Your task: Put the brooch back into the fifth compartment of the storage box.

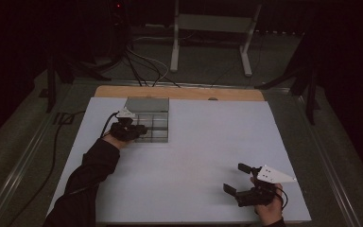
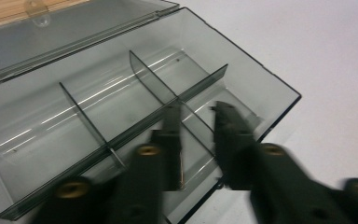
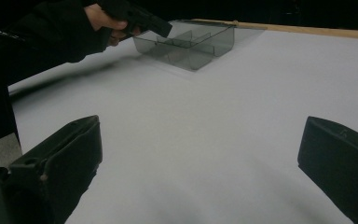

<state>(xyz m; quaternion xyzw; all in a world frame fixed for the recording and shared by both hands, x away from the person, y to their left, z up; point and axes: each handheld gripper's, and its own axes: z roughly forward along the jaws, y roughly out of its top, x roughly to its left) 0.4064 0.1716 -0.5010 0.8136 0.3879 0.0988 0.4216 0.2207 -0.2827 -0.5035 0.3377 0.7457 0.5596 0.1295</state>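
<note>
Smoky clear plastic formed a divided box [image 1: 147,124] near the white table's [image 1: 203,142] far left edge, lid [image 1: 146,104] open. The left gripper [image 2: 196,108] hovered over its near compartments, jaws slightly parted and blurred, pinching nothing. Well apart, near the front right edge, the right gripper [image 1: 238,178] held jaws spread wide over bare tabletop.

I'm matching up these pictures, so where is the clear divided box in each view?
High view: box far left on the white table, under the left gripper.
Left gripper view: box across the frame, jaws over its near compartments.
Right gripper view: box top centre.
Shared landmark: the table's wooden edge.
</note>
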